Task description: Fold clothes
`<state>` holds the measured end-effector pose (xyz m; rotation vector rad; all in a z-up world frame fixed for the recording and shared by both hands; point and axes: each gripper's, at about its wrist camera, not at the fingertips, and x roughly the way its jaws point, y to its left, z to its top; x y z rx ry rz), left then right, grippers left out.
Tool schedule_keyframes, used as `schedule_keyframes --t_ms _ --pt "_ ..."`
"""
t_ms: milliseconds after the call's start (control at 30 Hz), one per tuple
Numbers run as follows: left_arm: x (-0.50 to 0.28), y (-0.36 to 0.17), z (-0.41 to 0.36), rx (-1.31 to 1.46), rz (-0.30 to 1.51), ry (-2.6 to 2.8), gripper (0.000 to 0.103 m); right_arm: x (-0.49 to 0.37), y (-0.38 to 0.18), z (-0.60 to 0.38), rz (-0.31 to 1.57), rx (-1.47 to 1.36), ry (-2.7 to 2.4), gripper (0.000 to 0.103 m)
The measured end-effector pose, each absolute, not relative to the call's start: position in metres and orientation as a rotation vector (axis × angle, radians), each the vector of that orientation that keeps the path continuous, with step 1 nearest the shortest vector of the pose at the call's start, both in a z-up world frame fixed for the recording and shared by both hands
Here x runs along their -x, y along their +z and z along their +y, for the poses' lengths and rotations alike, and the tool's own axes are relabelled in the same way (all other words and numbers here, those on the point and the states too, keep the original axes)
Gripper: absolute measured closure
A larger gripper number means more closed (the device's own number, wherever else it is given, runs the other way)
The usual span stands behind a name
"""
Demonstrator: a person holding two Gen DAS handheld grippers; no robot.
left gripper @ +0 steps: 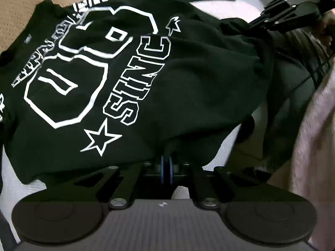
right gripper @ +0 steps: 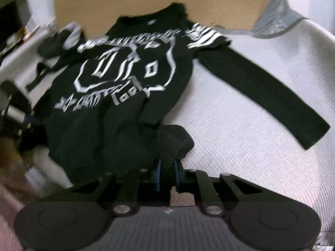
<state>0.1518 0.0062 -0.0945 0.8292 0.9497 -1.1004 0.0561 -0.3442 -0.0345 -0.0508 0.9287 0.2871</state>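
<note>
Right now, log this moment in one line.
left claw: shut on black shirt | right claw: shut on shirt hem | sleeve: flat

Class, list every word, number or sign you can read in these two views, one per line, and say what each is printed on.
"SINC": white outline letters on the black shirt, left wrist view; any further letters are hidden by a fold.
"00": large outlined numerals on the shirt chest; the second digit is less certain.
Two outlined stars flank "SINC".
Arched word above the numerals: too blurred to read.
Neck label: too small to read.
</note>
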Motion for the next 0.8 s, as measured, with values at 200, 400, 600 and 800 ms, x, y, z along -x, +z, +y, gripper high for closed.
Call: schedule_keyframes --t_ms 200,400,600,800 --pt "-0.149 -0.103 0.009 -0.905 1.007 -1.12 0.097 -0.039 -0.034 -0.324 0.992 0.116 0.384 0.089" --pt "-0.156 -0.103 0.008 -0.92 1.054 -1.131 0.093 -0.032 -0.027 -0.315 1.009 0.137 0.428 0.088" --pt "-0.159 -0.097 0.009 -0.865 1.052 -1.146 0.076 -0.034 -0.01 -0.33 1.014 0.105 0.419 0.083" --pt "-0.161 -0.089 0.012 -0.771 1.028 -1.151 0.069 -0.024 0.012 -0.353 0.968 0.101 0.355 0.083"
